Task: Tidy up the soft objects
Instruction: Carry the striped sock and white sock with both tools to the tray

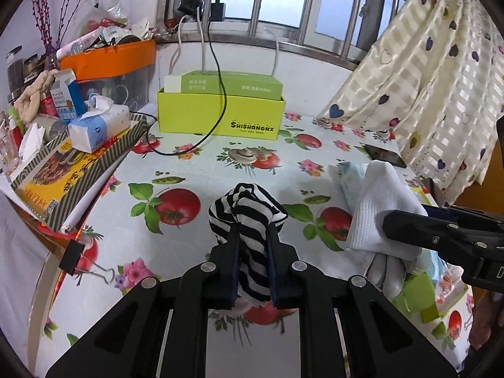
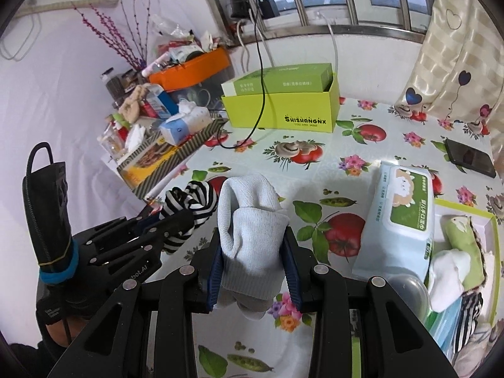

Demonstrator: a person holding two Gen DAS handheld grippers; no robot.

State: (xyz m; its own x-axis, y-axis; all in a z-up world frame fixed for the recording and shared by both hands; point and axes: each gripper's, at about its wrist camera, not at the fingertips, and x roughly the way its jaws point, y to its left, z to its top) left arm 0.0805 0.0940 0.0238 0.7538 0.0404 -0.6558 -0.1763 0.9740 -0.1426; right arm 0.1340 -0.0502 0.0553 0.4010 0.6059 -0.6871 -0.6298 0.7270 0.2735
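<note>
Striped sock (image 1: 249,217), centre frame in the left view, pinched between left gripper (image 1: 253,236) pads, long axis along the fingers, bunched end away. Pale sock (image 2: 252,236), centre of the right view, clamped likewise in right gripper (image 2: 253,252), above the tablecloth (image 1: 195,163).

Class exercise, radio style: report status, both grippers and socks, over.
Left gripper shut on striped sock. Right gripper shut on pale sock. Both lifted off tablecloth. Nothing blocking.

Left gripper (image 1: 252,230): tilted downward, jaws clamped on striped sock (image 1: 249,217), raised clear of counter (image 1: 195,170) | Right gripper (image 2: 255,245): alongside, same downward tilt, jaws clamped on pale sock (image 2: 252,220), above counter.
</note>
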